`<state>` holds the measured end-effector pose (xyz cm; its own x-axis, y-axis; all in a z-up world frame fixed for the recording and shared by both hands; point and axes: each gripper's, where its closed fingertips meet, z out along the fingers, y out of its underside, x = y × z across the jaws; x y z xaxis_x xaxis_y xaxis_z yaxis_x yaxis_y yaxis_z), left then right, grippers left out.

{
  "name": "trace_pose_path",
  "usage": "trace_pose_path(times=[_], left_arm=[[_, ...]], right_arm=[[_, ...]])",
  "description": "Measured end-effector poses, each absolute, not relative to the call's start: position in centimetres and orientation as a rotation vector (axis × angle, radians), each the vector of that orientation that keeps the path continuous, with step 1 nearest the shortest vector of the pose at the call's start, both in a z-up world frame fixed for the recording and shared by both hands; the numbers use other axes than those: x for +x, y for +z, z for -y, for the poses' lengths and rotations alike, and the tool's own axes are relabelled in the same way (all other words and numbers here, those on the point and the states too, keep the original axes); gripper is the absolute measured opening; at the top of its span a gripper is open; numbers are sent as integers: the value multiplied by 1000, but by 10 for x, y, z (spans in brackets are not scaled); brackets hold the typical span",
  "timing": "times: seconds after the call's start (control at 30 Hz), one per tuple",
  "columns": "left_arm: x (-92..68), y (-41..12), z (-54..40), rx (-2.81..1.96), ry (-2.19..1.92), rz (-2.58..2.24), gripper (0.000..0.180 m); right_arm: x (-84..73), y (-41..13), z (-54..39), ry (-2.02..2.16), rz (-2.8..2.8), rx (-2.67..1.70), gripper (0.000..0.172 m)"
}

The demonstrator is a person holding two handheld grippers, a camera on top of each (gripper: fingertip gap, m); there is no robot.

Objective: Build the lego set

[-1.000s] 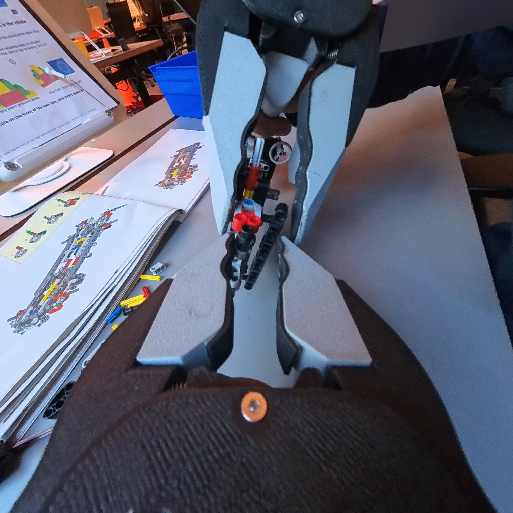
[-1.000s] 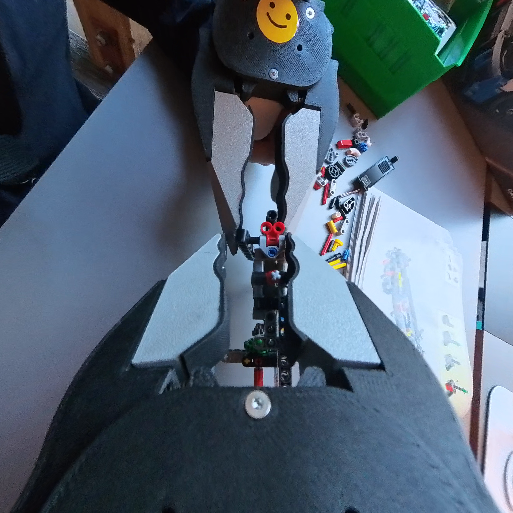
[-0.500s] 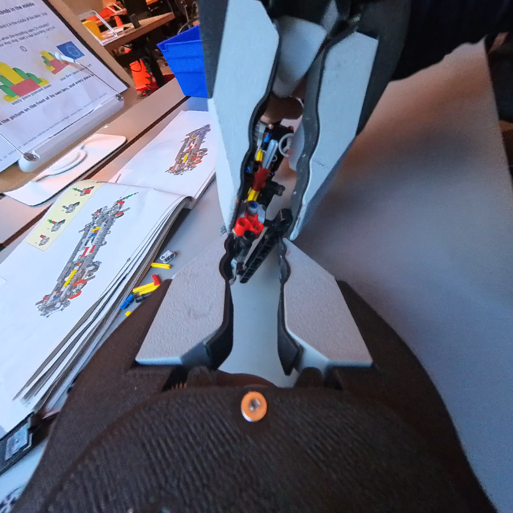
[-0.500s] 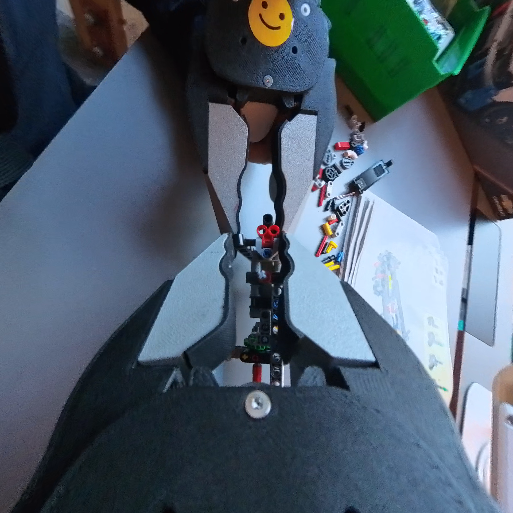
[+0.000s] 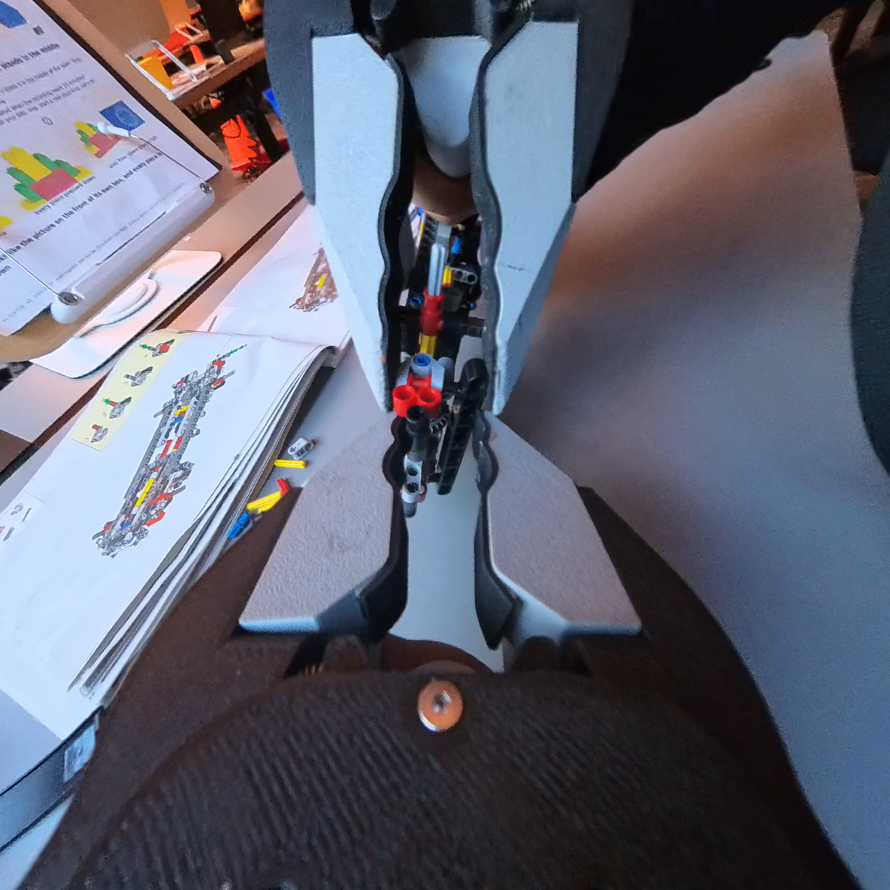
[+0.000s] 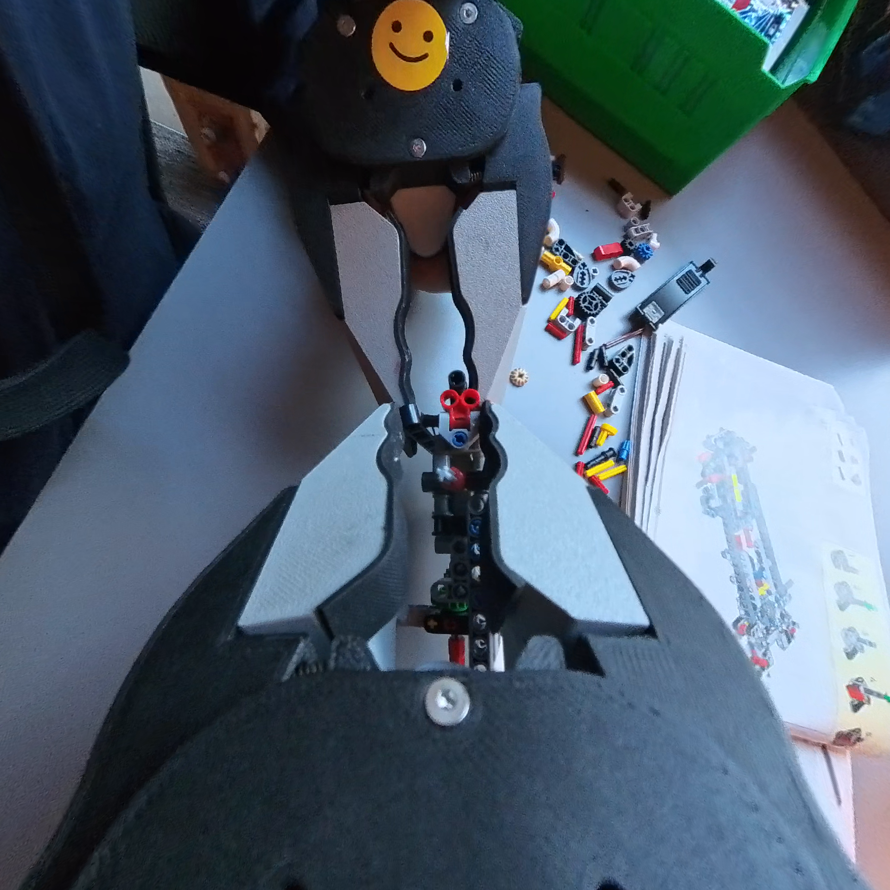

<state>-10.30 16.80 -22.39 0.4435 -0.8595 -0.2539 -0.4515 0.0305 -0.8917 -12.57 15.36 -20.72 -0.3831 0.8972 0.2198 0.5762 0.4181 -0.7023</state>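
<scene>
A long multicoloured toy-brick assembly (image 6: 462, 530) with a red connector (image 6: 460, 402) at its end lies lengthwise between my right gripper's fingers. My right gripper (image 6: 440, 424) is shut on it above the grey table (image 6: 216, 433). My left gripper (image 6: 440, 392) faces it tip to tip. In the left wrist view, my left gripper (image 5: 440, 457) is shut on the assembly's end: one pad is on the black and grey pin (image 5: 413, 452), the other on the black beam (image 5: 460, 433). The right gripper (image 5: 440, 407) and the red connector (image 5: 416, 397) show just beyond.
An open instruction booklet (image 5: 144, 457) lies left of my left gripper and also shows in the right wrist view (image 6: 746, 481). Loose small pieces (image 6: 592, 337) and a black device (image 6: 674, 294) lie beside it. A green bin (image 6: 674, 72) stands behind. A printed sheet on a stand (image 5: 72, 168) is at the far left. Left and right tips are no more than a few centimetres apart. Left tips and right tips are each some 25 cm from the black device (image 6: 674, 294). It is also in sight in the left wrist view (image 5: 23, 803).
My right gripper's fingers closed in on the assembly and have stayed on it. My left gripper's fingers have narrowed onto its end. Both grippers stay tip to tip.
</scene>
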Motion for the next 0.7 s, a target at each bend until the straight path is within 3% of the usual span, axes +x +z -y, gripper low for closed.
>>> trace_pose_path(times=[0.37,0.47,0.57,0.7], left_arm=[[-104,-229,-168,-1646,-561,-1266,25],[-105,-207,-179,-1553,-486,-1122,30],[-118,-178,-177,-1435,-412,-958,21],[-102,-191,-159,-1469,-391,-1030,22]], right_arm=[[-126,-207,-155,561,1896,-1343,29],[-120,-183,-168,629,1729,-1371,29],[-109,-166,-178,709,1616,-1425,29],[-104,-157,-178,793,1574,-1446,29]])
